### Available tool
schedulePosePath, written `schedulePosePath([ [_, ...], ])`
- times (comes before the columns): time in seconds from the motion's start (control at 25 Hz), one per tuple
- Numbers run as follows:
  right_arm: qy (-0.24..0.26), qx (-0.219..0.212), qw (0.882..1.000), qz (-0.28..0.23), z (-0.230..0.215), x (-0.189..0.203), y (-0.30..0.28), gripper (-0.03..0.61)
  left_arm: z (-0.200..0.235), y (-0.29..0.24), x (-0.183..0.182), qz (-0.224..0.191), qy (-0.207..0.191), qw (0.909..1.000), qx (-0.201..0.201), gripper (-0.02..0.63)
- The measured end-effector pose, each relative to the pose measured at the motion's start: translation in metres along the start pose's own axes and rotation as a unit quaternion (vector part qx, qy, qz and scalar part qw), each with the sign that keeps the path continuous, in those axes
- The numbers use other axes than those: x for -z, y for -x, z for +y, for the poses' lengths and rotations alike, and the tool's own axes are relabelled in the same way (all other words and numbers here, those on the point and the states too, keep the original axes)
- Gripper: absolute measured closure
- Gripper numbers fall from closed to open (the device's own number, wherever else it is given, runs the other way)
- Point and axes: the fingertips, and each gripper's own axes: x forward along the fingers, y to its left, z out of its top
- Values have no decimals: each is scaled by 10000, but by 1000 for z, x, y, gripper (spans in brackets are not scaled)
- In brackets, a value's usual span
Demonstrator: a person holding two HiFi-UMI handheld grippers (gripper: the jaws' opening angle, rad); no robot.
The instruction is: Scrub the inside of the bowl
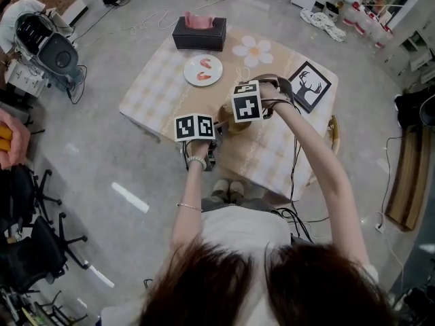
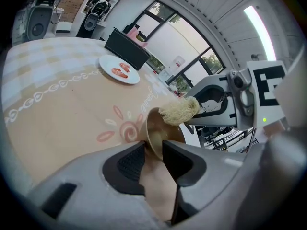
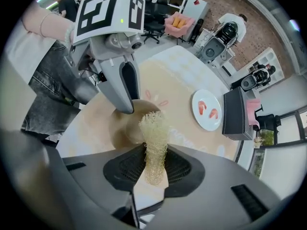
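A brown bowl (image 2: pixel 154 131) (image 3: pixel 123 123) stands on the patterned table (image 1: pixel 163 80) near its front edge. My left gripper (image 2: pixel 153 155) (image 1: pixel 215 125) is open, and the bowl's near rim lies between its jaws. The left pad is against the outer wall, while the right pad sits inside the bowl with a gap showing. One of its fingers (image 3: pixel 125 87) rests at the rim. My right gripper (image 3: pixel 154 166) points steeply down over the bowl. It is shut on a pale loofah scrubber (image 3: pixel 154 133) (image 2: pixel 178 110), whose tip hangs over the bowl's mouth.
A white plate with shrimp (image 1: pixel 203 70) and a black tissue box (image 1: pixel 199 34) sit farther back on the table. A framed deer picture (image 1: pixel 309 85) lies at the right corner. Office chairs (image 1: pixel 34 243) and cables crowd the floor on the left.
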Motion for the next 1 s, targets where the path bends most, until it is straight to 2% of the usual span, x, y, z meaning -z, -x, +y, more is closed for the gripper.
schedulePosePath([
  [0.36,70,-101,9989,455,11,14,1,482,2,0,-1,-60,34,10000,-16,497],
  [1.0,308,-295,9971,635,54,12,7,482,3,-1,-3,-149,187,9997,59,500],
])
